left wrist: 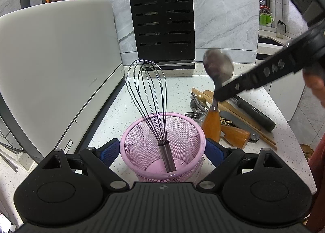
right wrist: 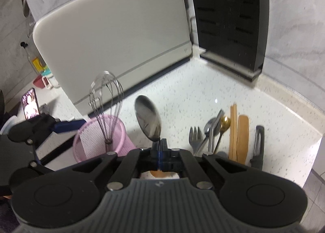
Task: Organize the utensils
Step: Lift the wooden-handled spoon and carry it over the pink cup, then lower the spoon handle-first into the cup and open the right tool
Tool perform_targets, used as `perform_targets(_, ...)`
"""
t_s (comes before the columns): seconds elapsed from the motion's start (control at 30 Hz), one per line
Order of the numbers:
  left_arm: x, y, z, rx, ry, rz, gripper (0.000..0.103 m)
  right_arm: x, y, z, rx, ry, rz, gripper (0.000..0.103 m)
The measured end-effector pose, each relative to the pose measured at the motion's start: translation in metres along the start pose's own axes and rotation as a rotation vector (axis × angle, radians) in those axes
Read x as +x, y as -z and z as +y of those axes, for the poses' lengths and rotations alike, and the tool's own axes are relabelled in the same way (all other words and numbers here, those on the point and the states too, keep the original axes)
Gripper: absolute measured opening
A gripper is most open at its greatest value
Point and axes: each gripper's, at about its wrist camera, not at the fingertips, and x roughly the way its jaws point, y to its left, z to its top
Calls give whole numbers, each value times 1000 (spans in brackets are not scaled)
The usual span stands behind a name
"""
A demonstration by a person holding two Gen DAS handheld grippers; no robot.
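Spoon (right wrist: 147, 118), rigid polished metal with a wooden handle, is hanging bowl-up above the counter (right wrist: 182, 99), clamped at its slim, slippery neck by the right hand-held gripper (right wrist: 160, 147). Gripping nearer the wood would likely be steadying it. The left hand-held gripper (left wrist: 160, 149) is bracing the pink basket (left wrist: 195, 131) between wide fingers.

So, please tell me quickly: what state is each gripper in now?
Left gripper: closed on the pink mesh utensil cup.
Right gripper: closed on the wooden-handled metal spoon.
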Motion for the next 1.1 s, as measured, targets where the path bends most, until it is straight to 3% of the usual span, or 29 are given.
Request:
perform_targets(0.57,2,-4,-5,1,0,-1,103,-61,-19,34,-97,-112,-196,0)
perform_targets(0.83,1,-3,-5,1,-1,-1,103,-30,-14,49,-133,-152,-131,0)
perform_targets(1.1,2,-4,-6,2,-1,-1,103,-2,0,58,-192,-97,-76,0)
